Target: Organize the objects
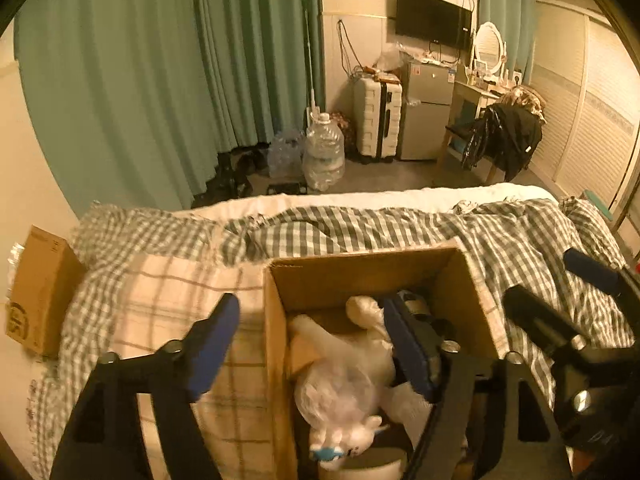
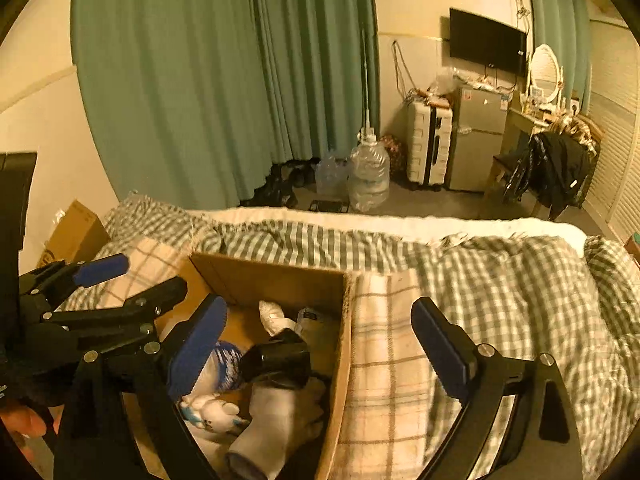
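An open cardboard box (image 1: 276, 320) sits on the bed. It holds a white plush toy (image 1: 352, 364) under a clear bag, and in the right wrist view (image 2: 340, 320) also a black cylinder (image 2: 280, 356), a white sock (image 2: 272, 420) and a small plush (image 2: 212, 412). My left gripper (image 1: 316, 340) is open and empty, straddling the box's left wall. My right gripper (image 2: 320, 340) is open and empty over the box's right wall; it also shows at the right of the left wrist view (image 1: 560, 292).
The bed carries a green checked duvet (image 2: 500, 280) and a pale plaid cloth (image 2: 384, 360). A second cardboard box (image 1: 40, 292) lies at the bed's left. Beyond the bed stand water bottles (image 1: 324, 152), a suitcase (image 1: 378, 116), a fridge (image 1: 428, 108) and a chair with clothes (image 1: 504, 136).
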